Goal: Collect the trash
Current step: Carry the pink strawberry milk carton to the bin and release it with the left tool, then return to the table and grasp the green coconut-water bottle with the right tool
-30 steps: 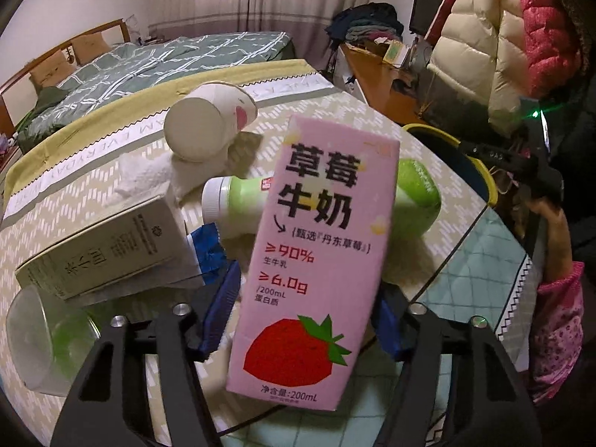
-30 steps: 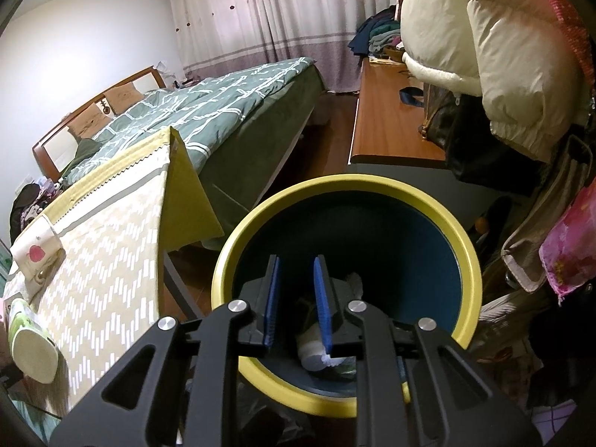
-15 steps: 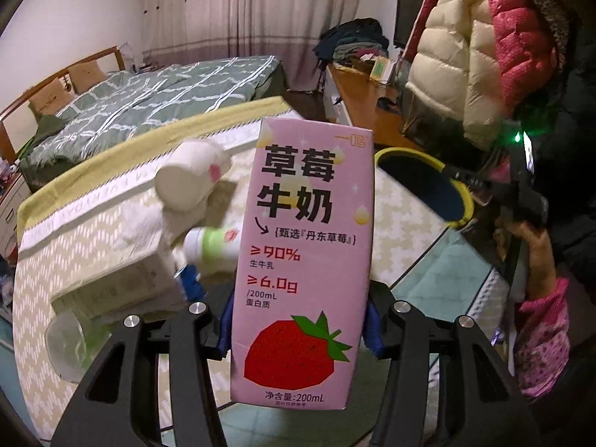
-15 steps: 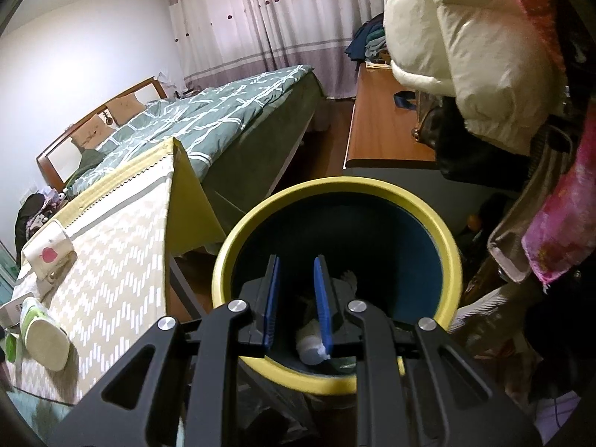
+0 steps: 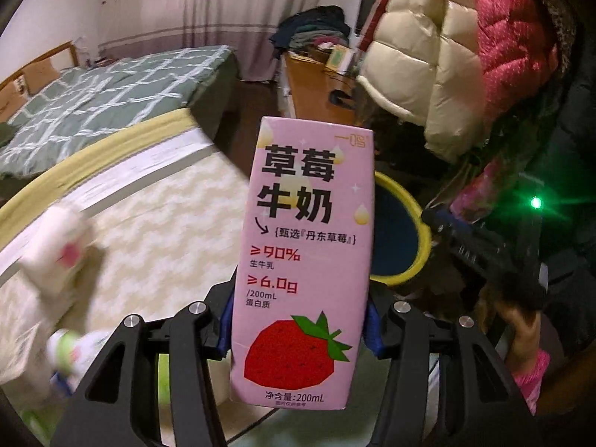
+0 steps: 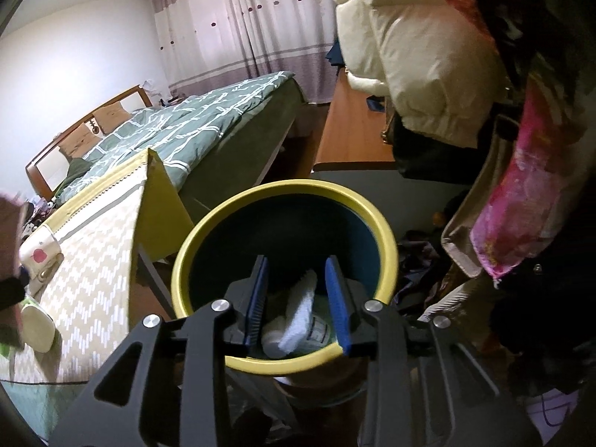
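My left gripper is shut on a pink strawberry milk carton, held upright in the air past the table's right edge. Behind the carton stands the yellow-rimmed dark bin. In the right wrist view my right gripper hangs open and empty over the same bin. White crumpled trash lies at the bin's bottom, seen between the fingers. On the table a white cup and a green-and-white bottle show blurred at the left.
The table with its cream zigzag cloth ends just left of the bin. A bed lies behind. A wooden desk and hanging puffy coats crowd the right side. Clothes lie on the floor by the bin.
My left gripper has lifted the milk carton off the table and swung it right toward the bin. My right gripper has opened over the bin.
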### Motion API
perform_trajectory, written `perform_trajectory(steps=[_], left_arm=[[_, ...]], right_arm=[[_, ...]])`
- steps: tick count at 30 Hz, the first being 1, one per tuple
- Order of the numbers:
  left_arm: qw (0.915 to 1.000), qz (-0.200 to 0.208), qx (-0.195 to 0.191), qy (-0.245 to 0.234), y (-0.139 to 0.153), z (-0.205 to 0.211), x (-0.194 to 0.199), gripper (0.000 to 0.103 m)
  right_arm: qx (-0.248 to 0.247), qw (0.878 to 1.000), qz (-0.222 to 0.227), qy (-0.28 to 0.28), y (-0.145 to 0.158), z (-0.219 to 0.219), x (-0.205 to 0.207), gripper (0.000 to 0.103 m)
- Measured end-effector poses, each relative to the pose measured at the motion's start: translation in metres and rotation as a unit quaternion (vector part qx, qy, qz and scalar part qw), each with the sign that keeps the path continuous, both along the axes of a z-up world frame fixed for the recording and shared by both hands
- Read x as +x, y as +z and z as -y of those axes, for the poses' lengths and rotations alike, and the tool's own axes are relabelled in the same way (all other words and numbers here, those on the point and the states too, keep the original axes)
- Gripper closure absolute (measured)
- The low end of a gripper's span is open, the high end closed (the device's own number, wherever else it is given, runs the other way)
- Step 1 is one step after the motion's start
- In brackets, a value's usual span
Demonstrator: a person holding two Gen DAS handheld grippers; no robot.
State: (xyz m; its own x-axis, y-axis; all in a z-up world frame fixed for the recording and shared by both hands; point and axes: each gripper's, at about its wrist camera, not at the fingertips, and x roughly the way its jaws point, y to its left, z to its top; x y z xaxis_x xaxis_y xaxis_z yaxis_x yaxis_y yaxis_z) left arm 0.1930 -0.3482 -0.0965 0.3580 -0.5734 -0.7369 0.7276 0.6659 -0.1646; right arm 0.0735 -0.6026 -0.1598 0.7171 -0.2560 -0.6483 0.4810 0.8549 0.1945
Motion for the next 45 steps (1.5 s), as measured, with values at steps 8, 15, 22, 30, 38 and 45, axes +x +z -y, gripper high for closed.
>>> perform_trajectory(steps=[8, 15, 22, 30, 38, 45], left_arm=[[0.9984, -0.02, 0.029, -0.044, -0.021, 0.11, 0.005, 0.051], [0.9958, -0.045, 0.06, -0.053, -0.047, 0.171, 0.015, 0.051], [0.9958, -0.038, 0.08, -0.024, -0.064, 0.198, 0.022, 0.018], [0.9993, -0.005, 0.035, 0.006, -0.023, 0.138, 0.005, 0.01], [0.997, 0.044, -0.016, 0.062, 0.031, 0.035, -0.026, 0.005], [0.9874, 0.072, -0.039, 0.136, 0.053, -0.067, -0.043, 0.005]], right_arm=[[0.002, 1.0, 0.004, -0.019, -0.001, 0.022, -0.018, 0.065], [0.001, 0.999, 0.0, -0.036, -0.004, 0.034, -0.033, 0.063], [0.001, 0.999, -0.004, -0.044, -0.004, 0.037, -0.039, 0.061], [0.002, 0.999, -0.005, -0.034, -0.001, 0.027, -0.036, 0.058], [-0.008, 1.0, -0.003, -0.005, 0.008, -0.002, -0.026, 0.058], [-0.02, 0.999, 0.003, 0.025, 0.019, -0.035, -0.016, 0.057]])
